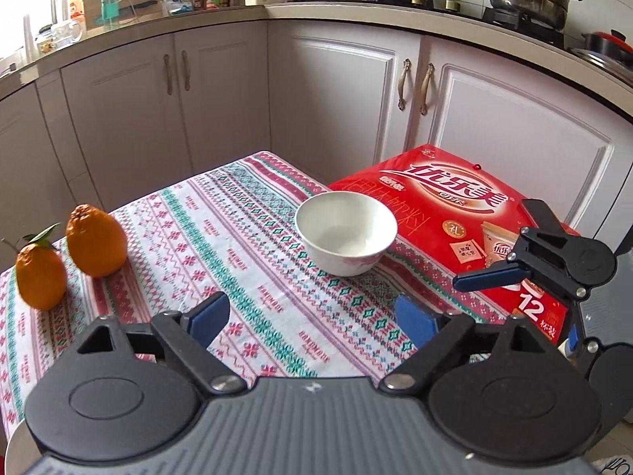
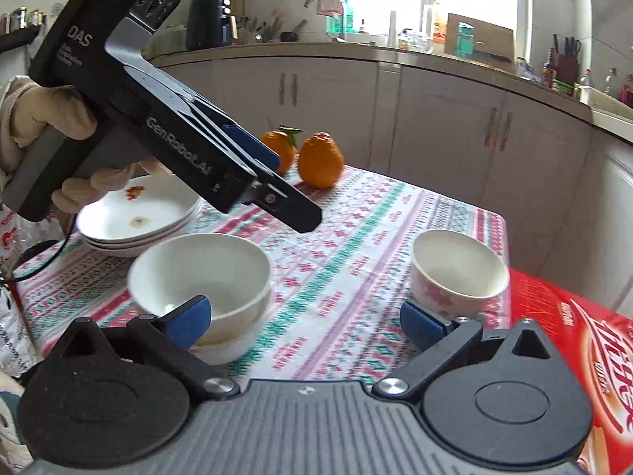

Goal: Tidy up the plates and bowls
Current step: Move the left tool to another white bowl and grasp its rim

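Nearest the right wrist lens, lower left of frame, the right gripper [image 2: 304, 322] has its jaws apart around nothing, beside stacked bowls [image 2: 199, 277]. Farther right sits a lone bowl [image 2: 459, 271]; plates [image 2: 134, 217] lie upper left. Glazed ceramic looks stiff, slippery and breakable, so pinching a rim suits best. The left gripper [image 1: 312, 318] is likewise spread and empty.

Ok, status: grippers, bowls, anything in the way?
Left gripper open, right gripper open, both empty. Lone bowl by red box; stacked bowls beside plates. Path clear.
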Motion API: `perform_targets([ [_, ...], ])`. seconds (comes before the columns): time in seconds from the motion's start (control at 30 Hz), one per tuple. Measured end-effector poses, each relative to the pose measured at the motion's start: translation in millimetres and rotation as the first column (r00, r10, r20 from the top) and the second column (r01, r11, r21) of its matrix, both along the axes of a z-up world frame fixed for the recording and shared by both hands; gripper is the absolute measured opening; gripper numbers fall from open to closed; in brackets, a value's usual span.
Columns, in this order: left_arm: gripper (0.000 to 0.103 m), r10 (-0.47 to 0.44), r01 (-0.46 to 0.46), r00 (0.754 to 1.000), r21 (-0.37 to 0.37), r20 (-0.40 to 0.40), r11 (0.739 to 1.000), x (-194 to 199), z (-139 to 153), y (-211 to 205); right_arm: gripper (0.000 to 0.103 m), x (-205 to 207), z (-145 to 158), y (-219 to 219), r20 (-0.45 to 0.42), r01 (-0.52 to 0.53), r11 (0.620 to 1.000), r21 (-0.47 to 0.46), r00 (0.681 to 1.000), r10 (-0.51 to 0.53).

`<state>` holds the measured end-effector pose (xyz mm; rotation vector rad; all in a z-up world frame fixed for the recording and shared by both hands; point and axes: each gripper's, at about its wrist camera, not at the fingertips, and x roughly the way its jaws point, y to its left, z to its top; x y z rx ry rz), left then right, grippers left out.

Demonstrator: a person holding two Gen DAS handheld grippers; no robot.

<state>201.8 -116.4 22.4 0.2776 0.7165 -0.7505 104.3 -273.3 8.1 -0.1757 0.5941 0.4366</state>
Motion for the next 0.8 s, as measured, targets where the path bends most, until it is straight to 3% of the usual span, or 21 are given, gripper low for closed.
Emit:
perform_targets([
  [0.27, 0.091, -0.077, 0.08, 0.995, 0.042, -0.066, 0.996, 65, -28, -59, 0.103, 62, -27, -51, -0.024, 0.15, 0.986, -0.071, 0.988, -0.152],
  [0.63, 0.089, -0.132, 0.142, 0.982, 0.071, -0.138, 0.987, 107, -57, -102, 0.102, 115, -54, -70, -0.061, 0.148, 0.987, -0.066, 0.986, -0.152],
  [0.8, 0.081, -0.142, 0.155, 0.977, 0.07, -0.157, 0.985, 114, -64, -110, 0.101, 123, -56, -69, -0.049, 0.137, 0.989, -0.06, 0.989, -0.14],
])
